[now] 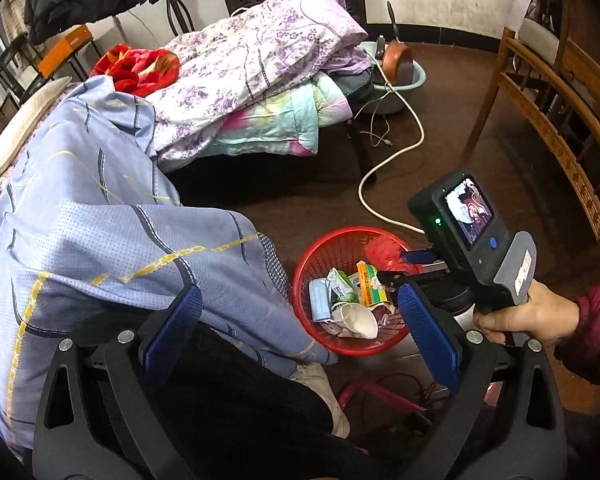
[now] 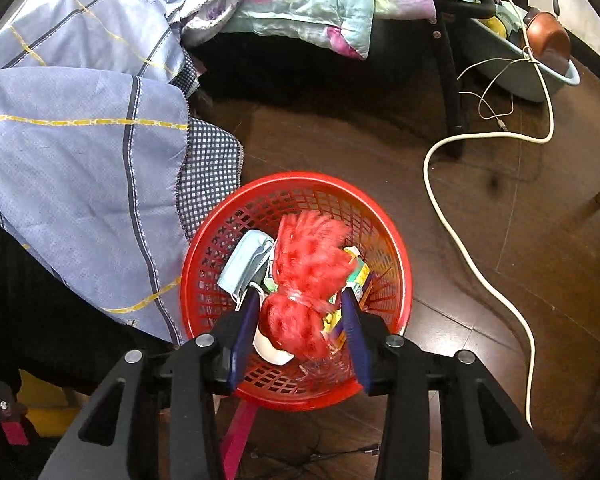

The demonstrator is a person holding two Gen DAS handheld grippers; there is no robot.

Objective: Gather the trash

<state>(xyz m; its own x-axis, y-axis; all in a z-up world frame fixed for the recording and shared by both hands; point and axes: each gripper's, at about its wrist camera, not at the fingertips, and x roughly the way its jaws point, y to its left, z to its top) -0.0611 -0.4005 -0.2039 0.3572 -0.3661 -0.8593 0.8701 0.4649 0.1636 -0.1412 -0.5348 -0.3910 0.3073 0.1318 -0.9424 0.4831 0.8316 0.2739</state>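
Note:
A red mesh basket (image 1: 300,276) (image 2: 396,248) stands on the dark floor beside the bed. It holds a blue face mask (image 1: 319,300) (image 2: 246,264), a white paper cup (image 1: 358,320), a green wrapper (image 1: 342,284) and a yellow-green carton (image 1: 370,284). My right gripper (image 2: 300,300) (image 1: 396,276) hangs over the basket with its jaws apart. A fluffy red tuft (image 2: 304,280) (image 1: 382,252), blurred, lies between the fingers; I cannot tell if they touch it. My left gripper (image 1: 300,312) is open and empty, left of and above the basket.
A blue sheet (image 1: 100,220) (image 2: 80,140) drapes off the bed next to the basket. A white cable (image 1: 380,172) (image 2: 480,272) snakes across the floor. A blue basin (image 1: 400,80) with a copper pan stands at the back. A wooden chair (image 1: 552,112) is at right.

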